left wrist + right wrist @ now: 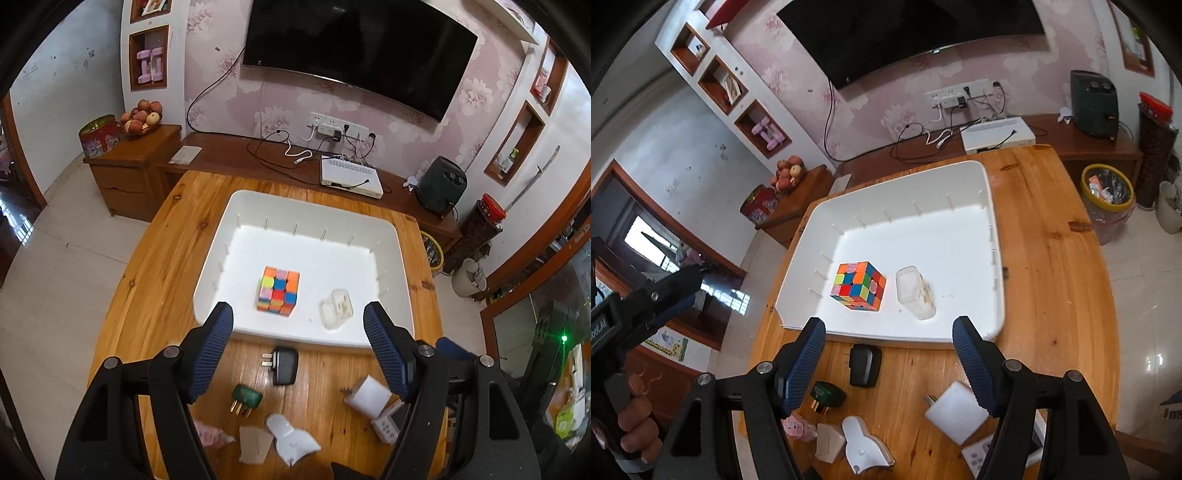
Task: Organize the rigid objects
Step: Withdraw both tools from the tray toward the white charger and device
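Now, from the left wrist view, the left tongs (298,332) stand released with nothing between their blue pads, hanging over the near rim of the white tray (221,236) on the bench (155,258). Inside the tray sit the colour cube (277,292) and, to its right, a clear small box (337,308). Short of the tray's near rim lie the things not yet sorted: a black charger (284,365) closest to the rim, a green plug (246,398) nearer the camera, a white charger (367,399) by the right pad. From the right wrist view, the right tongs (888,332) are likewise released and empty, also over the tray's near rim; the black charger (865,365) lies just below them, its long axis running away from the rim, prongs on its left side. The white charger (956,411) sits under the right pad. Both tongs look about equally near the black charger, judging by these views
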Available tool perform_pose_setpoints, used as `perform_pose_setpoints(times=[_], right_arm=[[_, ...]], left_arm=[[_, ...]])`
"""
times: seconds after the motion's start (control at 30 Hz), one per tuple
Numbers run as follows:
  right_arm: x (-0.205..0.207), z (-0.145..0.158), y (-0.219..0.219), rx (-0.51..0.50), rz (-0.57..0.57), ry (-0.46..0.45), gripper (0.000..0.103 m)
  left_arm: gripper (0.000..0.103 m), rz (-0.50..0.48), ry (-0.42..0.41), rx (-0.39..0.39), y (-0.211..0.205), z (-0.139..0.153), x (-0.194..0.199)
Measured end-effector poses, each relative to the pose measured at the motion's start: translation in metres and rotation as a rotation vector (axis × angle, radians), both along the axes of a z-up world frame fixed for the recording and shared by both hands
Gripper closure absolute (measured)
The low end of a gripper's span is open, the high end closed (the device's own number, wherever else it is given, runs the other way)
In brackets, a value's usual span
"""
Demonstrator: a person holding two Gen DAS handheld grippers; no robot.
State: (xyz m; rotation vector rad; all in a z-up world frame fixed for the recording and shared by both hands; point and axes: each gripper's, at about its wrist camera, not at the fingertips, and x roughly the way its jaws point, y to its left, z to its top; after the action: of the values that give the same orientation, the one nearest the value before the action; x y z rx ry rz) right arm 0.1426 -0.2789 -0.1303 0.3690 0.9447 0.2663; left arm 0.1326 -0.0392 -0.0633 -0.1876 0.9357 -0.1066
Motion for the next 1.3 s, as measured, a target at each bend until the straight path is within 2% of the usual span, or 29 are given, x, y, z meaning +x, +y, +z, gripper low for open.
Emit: perform_pose_setpoints(times=[0.27, 0.57, 0.87, 1.03, 1.3], right_arm=[[-0.028, -0.006, -0.011, 0.008, -0.082, 0.026, 0.026], [-0.062, 0.006, -0.009, -0.004, -0.213, -0.001, 0.026], [-0.112, 0.012, 0.006, -0.069, -0.309, -0.012, 0.026], [-0.137, 0.012, 0.016, -0.151, -0.322, -0.027, 0.026], [-0.16, 0.009, 0.015, -0.22, -0.343, -0.028, 0.026]], left_arm=[[0.027, -0.022, 0.005, 0.023, 0.012, 0.002, -0.032], [0.027, -0.095, 0.009, 0.005, 0.028, 0.005, -0.053], [0.027, -0.165, 0.043, -0.017, 0.044, -0.004, -0.069], [0.027, -0.217, 0.065, -0.019, 0.043, -0.012, -0.078], [0.027, -0.283, 0.091, -0.029, 0.034, -0.017, -0.083]])
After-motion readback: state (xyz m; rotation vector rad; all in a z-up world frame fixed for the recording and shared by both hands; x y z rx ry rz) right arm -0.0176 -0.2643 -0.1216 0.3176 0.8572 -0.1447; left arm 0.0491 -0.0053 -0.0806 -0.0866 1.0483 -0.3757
